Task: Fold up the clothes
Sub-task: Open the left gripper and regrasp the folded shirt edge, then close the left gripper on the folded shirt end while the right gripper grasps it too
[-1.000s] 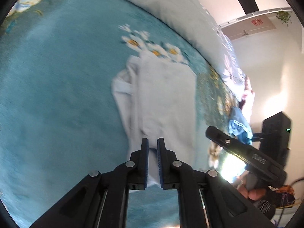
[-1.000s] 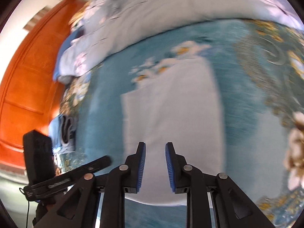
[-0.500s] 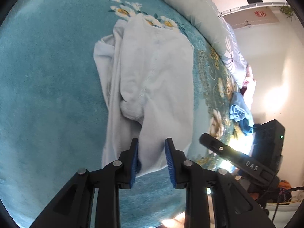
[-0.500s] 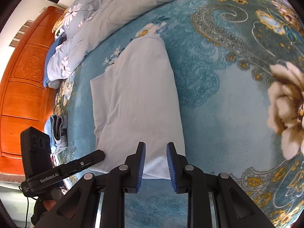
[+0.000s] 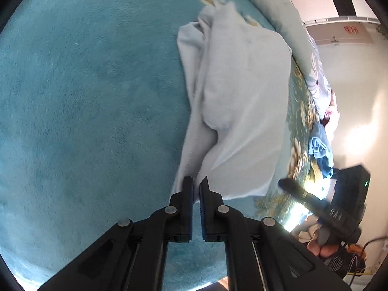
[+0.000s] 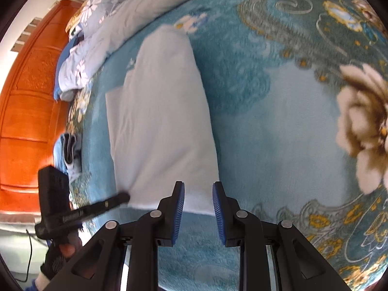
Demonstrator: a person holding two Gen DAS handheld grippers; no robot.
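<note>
A white garment (image 5: 242, 111) lies folded lengthwise on the teal blanket (image 5: 84, 121), with a sleeve bunched along its left side. My left gripper (image 5: 196, 186) is shut on the garment's near left edge. In the right wrist view the same garment (image 6: 165, 121) is a long smooth strip. My right gripper (image 6: 198, 190) is open, its fingers astride the garment's near right corner, low over the blanket (image 6: 278, 145). The left gripper also shows in the right wrist view (image 6: 118, 197), and the right gripper in the left wrist view (image 5: 288, 185).
A floral duvet (image 6: 126, 7) is heaped along the far side of the bed. Folded blue clothes (image 6: 68, 152) sit at the bed's edge by the orange wooden wardrobe (image 6: 24, 121). The blanket's flower pattern (image 6: 361, 126) lies to the right.
My left gripper has closed on the garment's near left edge. My right gripper has opened wider and sits at the near right corner.
</note>
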